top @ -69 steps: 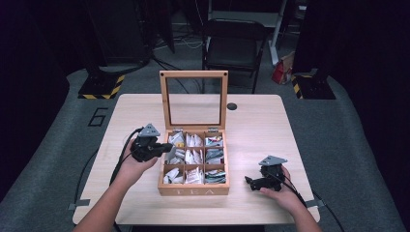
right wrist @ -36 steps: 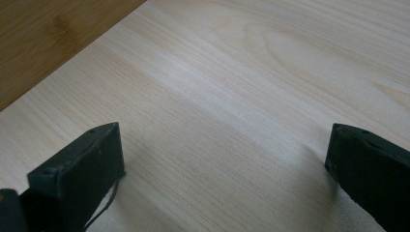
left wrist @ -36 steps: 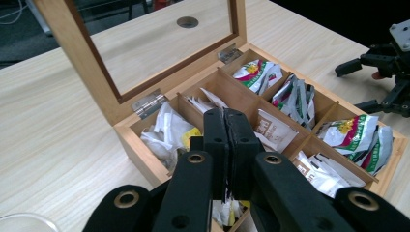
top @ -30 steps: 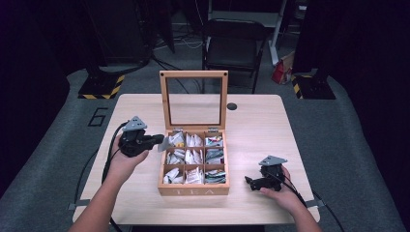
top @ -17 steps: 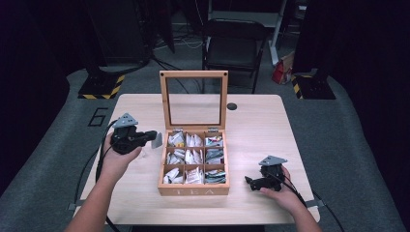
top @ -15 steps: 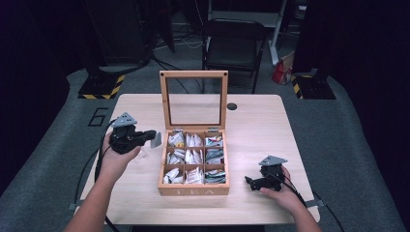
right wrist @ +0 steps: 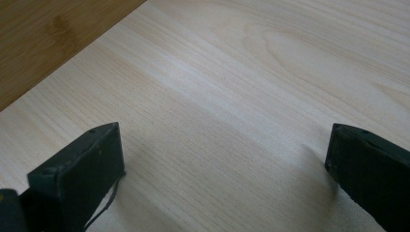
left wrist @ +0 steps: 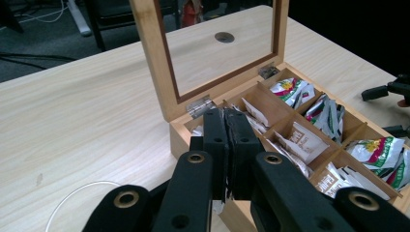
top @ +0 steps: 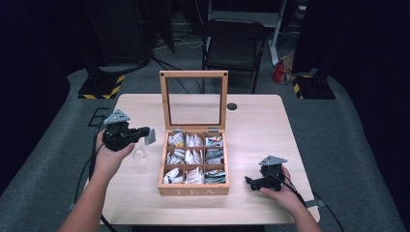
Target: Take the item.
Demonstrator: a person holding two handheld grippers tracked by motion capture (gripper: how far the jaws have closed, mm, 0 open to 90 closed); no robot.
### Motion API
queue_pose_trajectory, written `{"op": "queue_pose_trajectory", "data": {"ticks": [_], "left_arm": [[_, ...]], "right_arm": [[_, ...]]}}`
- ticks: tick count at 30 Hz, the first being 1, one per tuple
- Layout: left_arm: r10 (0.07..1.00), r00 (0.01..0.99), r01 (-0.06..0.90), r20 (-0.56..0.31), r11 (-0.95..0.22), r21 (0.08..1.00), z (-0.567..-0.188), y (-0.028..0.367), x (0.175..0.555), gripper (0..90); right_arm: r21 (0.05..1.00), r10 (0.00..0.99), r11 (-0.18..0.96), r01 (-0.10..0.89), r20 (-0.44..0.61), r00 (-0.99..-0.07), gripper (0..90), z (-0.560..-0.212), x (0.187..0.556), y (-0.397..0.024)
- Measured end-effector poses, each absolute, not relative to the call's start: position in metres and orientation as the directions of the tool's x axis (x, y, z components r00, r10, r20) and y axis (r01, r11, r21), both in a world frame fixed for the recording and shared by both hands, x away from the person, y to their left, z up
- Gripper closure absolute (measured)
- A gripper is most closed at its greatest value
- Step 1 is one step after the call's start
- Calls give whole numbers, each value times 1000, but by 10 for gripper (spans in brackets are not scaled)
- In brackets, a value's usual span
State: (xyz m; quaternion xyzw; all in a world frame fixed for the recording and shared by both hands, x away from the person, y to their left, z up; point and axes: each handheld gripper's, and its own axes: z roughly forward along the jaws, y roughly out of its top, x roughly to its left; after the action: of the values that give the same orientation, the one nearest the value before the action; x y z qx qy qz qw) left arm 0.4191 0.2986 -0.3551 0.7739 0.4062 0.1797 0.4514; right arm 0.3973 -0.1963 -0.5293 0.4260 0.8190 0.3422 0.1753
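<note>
The table [top: 261,121] is carrying a wooden box [top: 194,189] with its glass lid [top: 193,100] standing upright; the front wall of the box is reading "TEA". Its compartments are holding paper tea bags [top: 193,156]. Left of the box, the left gripper [top: 145,133] is gripping one tea bag [top: 150,136] between closed jaws, above the table. Right of the box, the right gripper [top: 250,182] is resting on the table, jaws standing wide apart.

Black chair [top: 235,46] behind table [top: 261,125] (w/ dark hole [top: 232,106]), hazard-striped base [top: 101,89] far left.
</note>
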Motion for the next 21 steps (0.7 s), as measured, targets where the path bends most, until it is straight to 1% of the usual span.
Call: {"op": "queue_pose_trajectory", "data": {"ticks": [21], "left_arm": [[849, 516, 493, -116, -183, 851, -355, 332, 424, 885]], "right_arm": [[710, 818, 403, 578, 4, -576, 0, -529, 397, -196]]}}
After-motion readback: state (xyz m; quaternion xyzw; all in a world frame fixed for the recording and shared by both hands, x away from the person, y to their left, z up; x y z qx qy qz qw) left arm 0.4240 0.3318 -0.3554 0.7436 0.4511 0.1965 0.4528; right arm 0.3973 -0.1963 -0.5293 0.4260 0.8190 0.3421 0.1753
